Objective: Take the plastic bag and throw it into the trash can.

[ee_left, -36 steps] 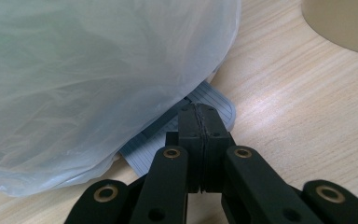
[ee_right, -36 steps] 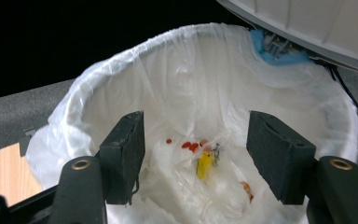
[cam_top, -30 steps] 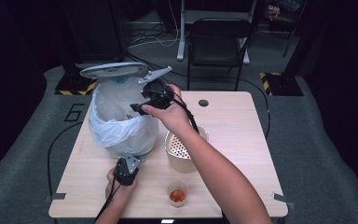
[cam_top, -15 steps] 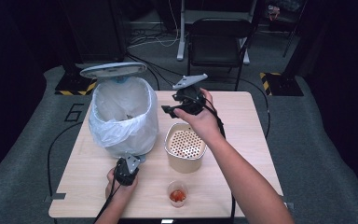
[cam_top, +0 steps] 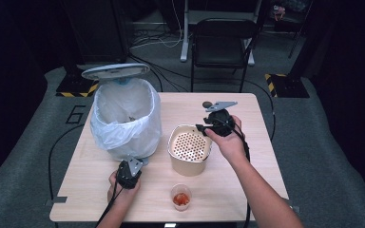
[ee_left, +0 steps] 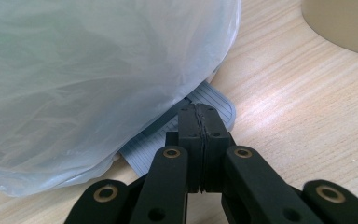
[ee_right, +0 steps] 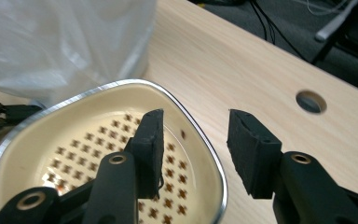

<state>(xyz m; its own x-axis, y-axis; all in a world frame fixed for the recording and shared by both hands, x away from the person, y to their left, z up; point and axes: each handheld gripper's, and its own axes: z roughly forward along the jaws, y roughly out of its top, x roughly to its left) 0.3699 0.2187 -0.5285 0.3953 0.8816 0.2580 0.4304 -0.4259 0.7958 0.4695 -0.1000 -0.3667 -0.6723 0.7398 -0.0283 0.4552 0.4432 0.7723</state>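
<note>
**Right gripper at the strainer rim**

Left gripper [cam_top: 129,172], jaws pressed together on the bin pedal [ee_left: 186,122], sits beside the lined bin [cam_top: 126,118]. The cream strainer basket [cam_top: 190,148] stands upright, mouth up, mid-table [cam_top: 247,190]. Right gripper [ee_right: 196,140] straddles its rim, jaws apart and just closing. Dark room beyond.
</note>
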